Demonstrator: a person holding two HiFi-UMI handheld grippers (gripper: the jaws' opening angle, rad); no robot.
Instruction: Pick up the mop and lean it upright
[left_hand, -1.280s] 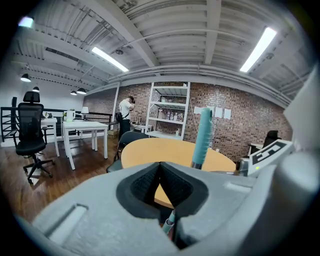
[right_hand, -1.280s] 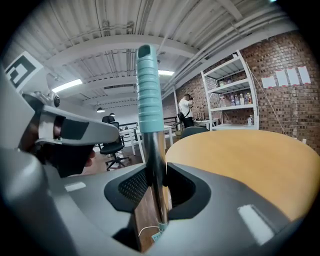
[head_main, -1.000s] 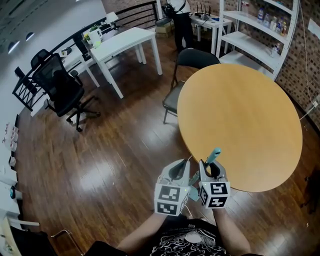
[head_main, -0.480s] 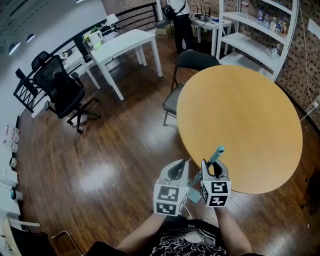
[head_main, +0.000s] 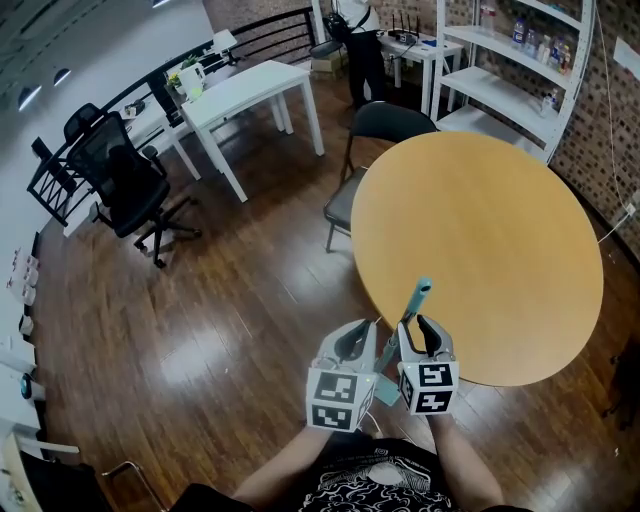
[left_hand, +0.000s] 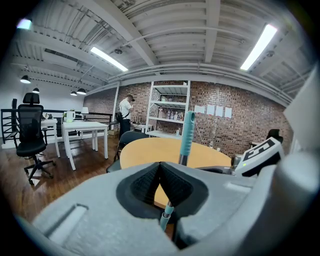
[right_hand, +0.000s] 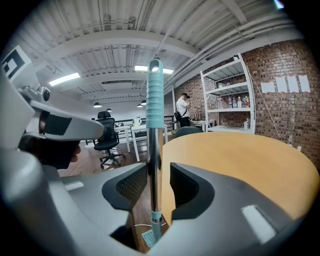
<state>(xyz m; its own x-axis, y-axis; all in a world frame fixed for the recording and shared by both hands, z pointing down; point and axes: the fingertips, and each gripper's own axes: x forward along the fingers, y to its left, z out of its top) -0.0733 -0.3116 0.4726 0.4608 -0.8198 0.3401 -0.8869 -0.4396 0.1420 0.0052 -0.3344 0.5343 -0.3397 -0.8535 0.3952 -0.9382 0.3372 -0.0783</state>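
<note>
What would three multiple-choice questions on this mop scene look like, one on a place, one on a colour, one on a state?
1. Where does the mop handle stand?
A) between the right gripper's jaws
B) inside a bucket
C) hung on a wall hook

2. What colour is the handle's grip?
A) red
B) teal
C) yellow

3. How do the left gripper's jaws stand?
A) wide apart
B) clamped on a cloth
C) together, with nothing between them

Answers:
1 A, the right gripper view shows the handle between its jaws, which are opening, with a gap beside it.
2 B, the ribbed top end is teal in every view.
3 C, they meet in the left gripper view, and the handle passes beyond them.
</note>
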